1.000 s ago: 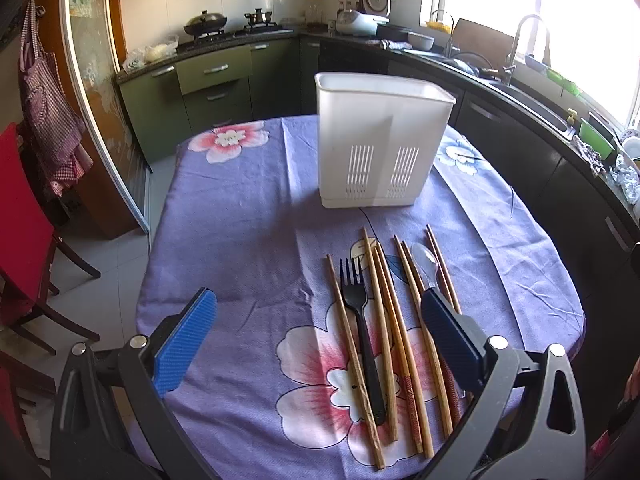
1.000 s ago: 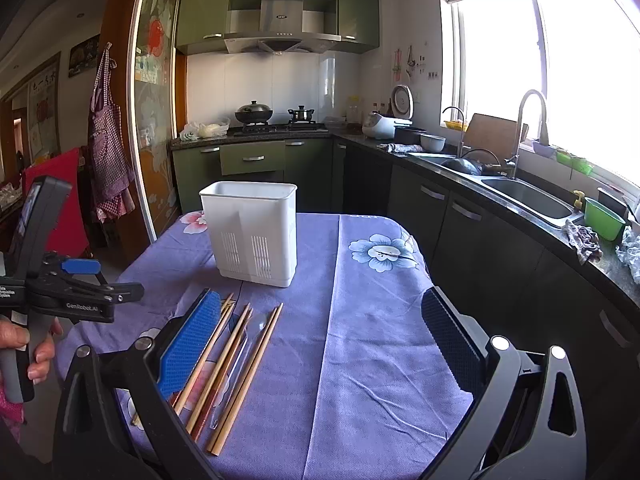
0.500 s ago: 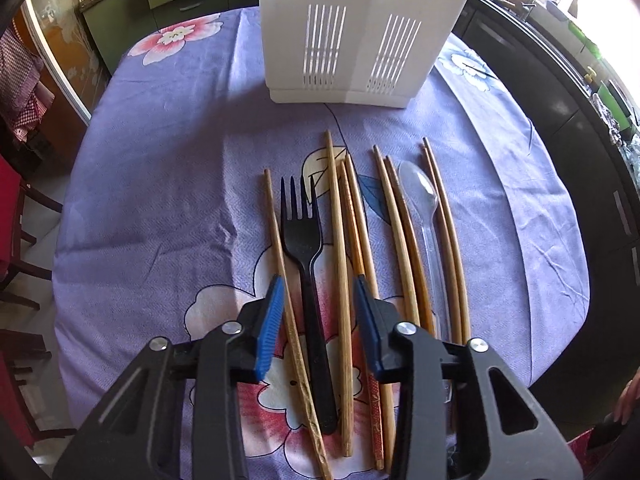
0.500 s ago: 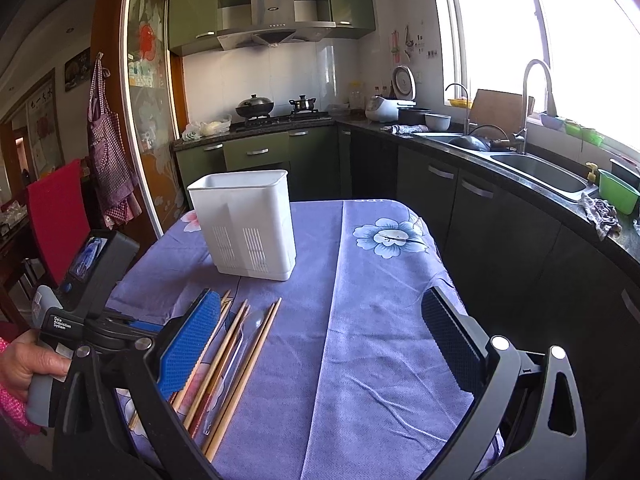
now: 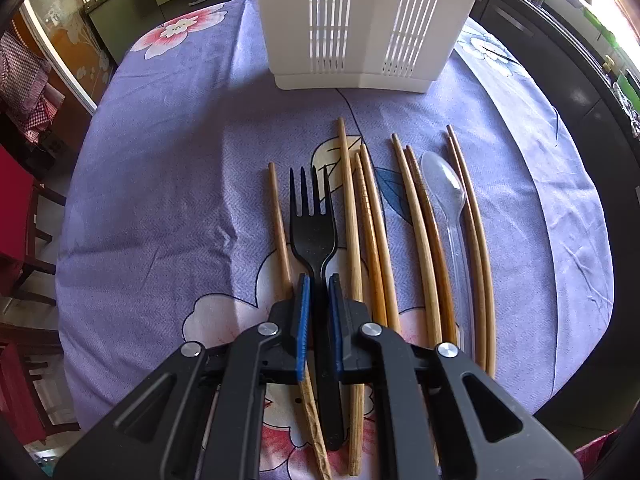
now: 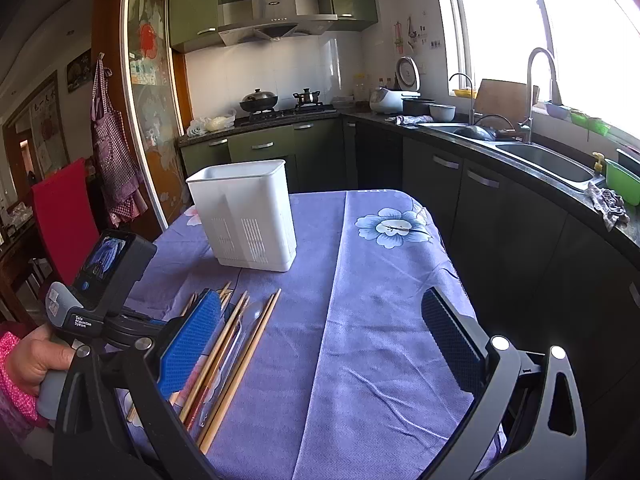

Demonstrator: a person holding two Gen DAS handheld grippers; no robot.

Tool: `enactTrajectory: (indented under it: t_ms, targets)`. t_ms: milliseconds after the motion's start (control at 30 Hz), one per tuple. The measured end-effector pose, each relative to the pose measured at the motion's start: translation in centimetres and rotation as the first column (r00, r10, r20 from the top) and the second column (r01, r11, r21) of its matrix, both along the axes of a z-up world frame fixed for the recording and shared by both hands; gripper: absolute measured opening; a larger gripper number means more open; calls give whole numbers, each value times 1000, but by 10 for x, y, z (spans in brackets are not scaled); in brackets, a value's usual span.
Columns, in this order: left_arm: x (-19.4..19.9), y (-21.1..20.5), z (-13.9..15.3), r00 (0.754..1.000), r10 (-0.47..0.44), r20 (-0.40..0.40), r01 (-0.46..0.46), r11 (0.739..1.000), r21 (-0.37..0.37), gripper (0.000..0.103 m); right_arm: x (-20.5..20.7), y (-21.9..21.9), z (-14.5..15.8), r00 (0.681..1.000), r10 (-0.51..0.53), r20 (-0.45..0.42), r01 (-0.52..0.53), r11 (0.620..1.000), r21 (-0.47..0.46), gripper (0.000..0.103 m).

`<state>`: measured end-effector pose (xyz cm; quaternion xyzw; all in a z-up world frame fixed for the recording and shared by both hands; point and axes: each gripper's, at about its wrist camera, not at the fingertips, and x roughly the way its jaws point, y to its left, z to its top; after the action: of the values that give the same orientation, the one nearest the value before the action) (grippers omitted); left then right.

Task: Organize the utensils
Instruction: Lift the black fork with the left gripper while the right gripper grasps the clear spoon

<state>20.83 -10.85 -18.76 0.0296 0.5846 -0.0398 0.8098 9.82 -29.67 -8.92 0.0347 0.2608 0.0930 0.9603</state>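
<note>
A black plastic fork (image 5: 313,224) lies on the purple flowered tablecloth (image 5: 160,200), tines toward the white slotted utensil holder (image 5: 360,24). My left gripper (image 5: 319,282) is shut on the fork's handle just below its head. Several wooden chopsticks (image 5: 352,216) lie beside the fork, and a clear plastic spoon (image 5: 446,188) lies among those on the right. My right gripper (image 6: 320,320) is open and empty above the table's right half. In the right wrist view the holder (image 6: 244,216) stands far left and the chopsticks (image 6: 236,344) lie by the left finger.
The left hand-held gripper body (image 6: 100,280) shows at the left of the right wrist view. A red chair (image 6: 60,208) stands left of the table. Dark cabinets and a sink counter (image 6: 540,152) run along the right. The table edge (image 5: 600,240) curves close on the right.
My left gripper has moved down and forward onto the utensils and closed from wide open onto the fork's handle. The right gripper has barely moved and stays open.
</note>
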Motion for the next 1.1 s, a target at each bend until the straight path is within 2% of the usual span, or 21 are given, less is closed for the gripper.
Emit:
enactTrajectory:
  t_ms: [133, 200, 333, 367, 400, 500, 633, 767, 900, 1100]
  targets:
    - [1, 1, 3, 1000, -9, 14, 9, 999, -32, 9, 2, 13, 2, 1000, 18, -9, -19, 999, -37, 99]
    - [-4, 3, 11, 999, -22, 48, 25, 999, -47, 9, 8, 22, 2, 999, 37, -30, -39, 998, -53, 99]
    - [-11, 9, 39, 992, -40, 118, 50, 995, -85, 9, 36, 42, -4, 982, 113, -150, -116, 993, -13, 96]
    - [-13, 11, 46, 990, -44, 135, 56, 994, -90, 9, 45, 49, -7, 974, 124, -187, -129, 991, -16, 86]
    - [-13, 13, 52, 987, -50, 152, 64, 994, -92, 9, 54, 57, -12, 965, 132, -226, -140, 990, -21, 72]
    - [-14, 20, 64, 982, -59, 179, 80, 991, -111, 9, 82, 78, -31, 918, 170, -360, -182, 983, -2, 58]
    - [-12, 27, 69, 978, -69, 197, 95, 988, -125, 9, 112, 107, -57, 841, 198, -504, -229, 973, 1, 48]
    - [-12, 31, 70, 976, -71, 208, 102, 985, -140, 9, 132, 123, -77, 799, 166, -578, -227, 973, -34, 22]
    - [-11, 34, 70, 973, -76, 219, 111, 982, -151, 9, 143, 126, -89, 768, 145, -624, -228, 972, -54, 17]
    - [-11, 34, 69, 970, -89, 224, 126, 980, -155, 9, 154, 126, -102, 738, 129, -662, -218, 975, -52, 16]
